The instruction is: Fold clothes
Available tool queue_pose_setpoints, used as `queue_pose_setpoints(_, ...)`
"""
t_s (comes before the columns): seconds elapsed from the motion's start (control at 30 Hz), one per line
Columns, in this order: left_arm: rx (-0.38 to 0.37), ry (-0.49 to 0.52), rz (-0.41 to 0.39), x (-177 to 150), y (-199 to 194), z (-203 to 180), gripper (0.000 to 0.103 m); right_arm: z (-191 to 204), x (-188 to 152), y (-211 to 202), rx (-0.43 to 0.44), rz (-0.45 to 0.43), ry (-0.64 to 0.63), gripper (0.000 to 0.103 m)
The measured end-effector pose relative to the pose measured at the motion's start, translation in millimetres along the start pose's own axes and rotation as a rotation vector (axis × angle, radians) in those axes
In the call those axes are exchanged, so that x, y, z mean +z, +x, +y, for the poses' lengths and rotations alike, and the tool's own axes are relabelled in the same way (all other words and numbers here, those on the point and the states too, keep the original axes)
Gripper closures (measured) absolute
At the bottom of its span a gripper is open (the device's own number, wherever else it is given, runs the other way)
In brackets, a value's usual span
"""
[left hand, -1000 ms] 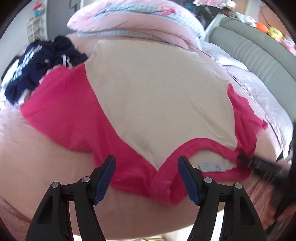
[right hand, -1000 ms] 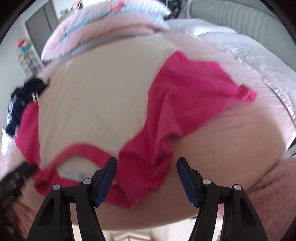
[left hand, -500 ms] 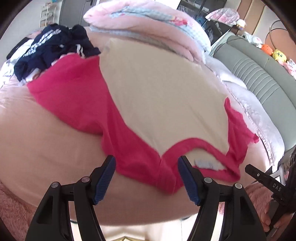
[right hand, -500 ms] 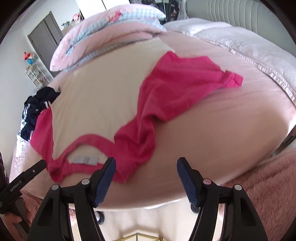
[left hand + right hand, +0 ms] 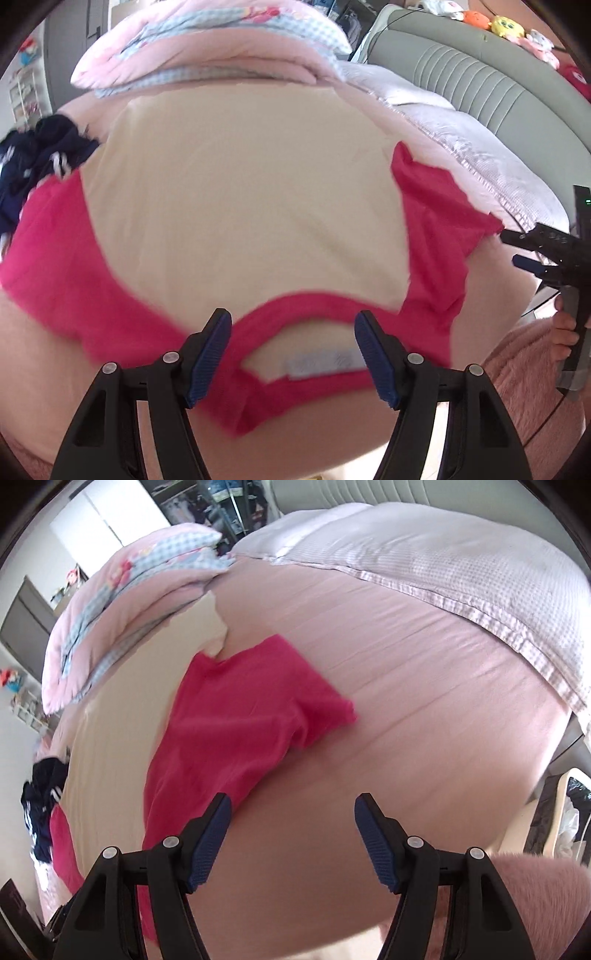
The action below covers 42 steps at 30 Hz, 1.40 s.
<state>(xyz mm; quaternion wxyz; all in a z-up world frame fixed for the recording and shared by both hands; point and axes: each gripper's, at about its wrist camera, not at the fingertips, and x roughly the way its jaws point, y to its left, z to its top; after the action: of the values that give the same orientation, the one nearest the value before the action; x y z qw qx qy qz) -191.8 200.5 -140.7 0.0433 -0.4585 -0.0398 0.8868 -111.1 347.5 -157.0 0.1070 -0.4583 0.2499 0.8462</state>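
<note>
Bedding in pale pink covers the bed (image 5: 424,672), and on it we see the T-shirt (image 5: 240,206), cream with pink sleeves and pink collar, lying flat with the collar near us and a folded quilt (image 5: 207,40) beyond its hem. Dark clothes (image 5: 40,155) lie in a heap beside its left sleeve. We hold the left gripper (image 5: 293,354) wide open and empty above the collar, and the right gripper (image 5: 293,840), also open and empty, beside the right sleeve over bare sheet.
</note>
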Motion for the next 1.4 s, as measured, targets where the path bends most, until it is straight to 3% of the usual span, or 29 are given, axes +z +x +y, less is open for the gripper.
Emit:
queue_pose_setpoints(0.07, 0.064, 0.023, -0.015, 11.5, -4.4, -13.3, 0.036, -5.3, 11.3, 9.5, -0.018, 0.014, 0.009, 0.034)
queue_pose_setpoints(0.13, 0.025, 0.039, -0.029, 17.1, -3.0, -21.3, 0.036, -12.3, 19.4, 30.0, -0.004, 0.038, 0.025, 0.034)
queue_pose_setpoints(0.17, 0.024, 0.065, -0.005, 16.5, 6.5, -22.8, 0.036, -11.3, 19.2, 34.4, -0.007, 0.023, 0.015, 0.034)
queue_pose_setpoints(0.23, 0.114, 0.073, 0.072, 6.6, 22.3, -13.5, 0.036, -9.1, 18.7, 43.3, -0.015, -0.007, -0.006, 0.034)
queue_pose_setpoints(0.3, 0.144, -0.002, 0.113, -13.8, 22.4, 13.7, 0.036, -4.3, 17.7, 48.6, -0.04, -0.04, -0.041, 0.034)
queue_pose_setpoints(0.4, 0.141, -0.124, 0.236, -56.4, 19.5, 62.0, 0.031, 5.9, 15.1, 51.2, -0.096, -0.078, -0.097, 0.035)
queue_pose_setpoints(0.53, 0.003, -0.296, 0.179, -82.0, -23.1, 103.3, 0.032, 15.0, 21.0, 59.4, -0.151, -0.092, -0.134, 0.034)
queue_pose_setpoints(0.6, -0.025, -0.409, 0.079, -83.7, -41.1, 126.5, 0.032, 11.3, 25.7, 62.2, -0.135, -0.093, -0.106, 0.034)
queue_pose_setpoints(0.7, 0.044, -0.571, 0.012, -81.8, -39.0, 169.7, 0.032, 2.8, 30.7, 59.8, -0.104, -0.083, -0.053, 0.034)
queue_pose_setpoints(0.8, 0.095, -0.651, 0.039, -82.5, -28.1, 206.4, 0.033, 1.2, 25.6, 32.0, -0.077, -0.122, -0.03, 0.039)
queue_pose_setpoints(0.87, 0.125, -0.663, 0.011, -84.7, -30.1, 227.4, 0.033, 17.6, 5.0, -7.6, -0.053, -0.208, -0.07, 0.039)
queue_pose_setpoints(0.93, 0.157, -0.667, -0.009, -85.0, -29.0, 250.7, 0.033, 51.7, -20.8, -30.9, 0.021, -0.219, -0.163, 0.039)
queue_pose_setpoints(1.03, 0.163, -0.684, -0.045, -83.8, -25.8, 288.3, 0.033, 122.0, -58.7, -19.0, 0.179, -0.085, -0.363, 0.039)
queue_pose_setpoints(1.17, 0.142, -0.694, -0.1, -77.3, -22.5, 334.3, 0.034, 209.1, -107.9, 13.0, 0.303, 0.071, -0.537, 0.039)
queue_pose_setpoints(1.23, 0.106, -0.716, -0.119, -77.1, -17.8, 353.9, 0.034, 242.3, -123.5, 29.1, 0.319, 0.115, -0.574, 0.039)
queue_pose_setpoints(1.3, 0.067, -0.738, -0.138, -74.0, -12.7, 367.1, 0.035, 266.4, -135.1, 46.3, 0.282, 0.14, -0.617, 0.039)
queue_pose_setpoints(1.33, 0.06, -0.733, -0.144, -70.2, -9.9, 370.4, 0.039, 271.8, -138.0, 56.3, 0.251, 0.148, -0.637, 0.039)
queue_pose_setpoints(1.4, 0.082, -0.685, -0.134, -58.9, -2.8, 371.2, 0.091, 275.5, -142.0, 80.6, 0.189, 0.179, -0.676, 0.039)
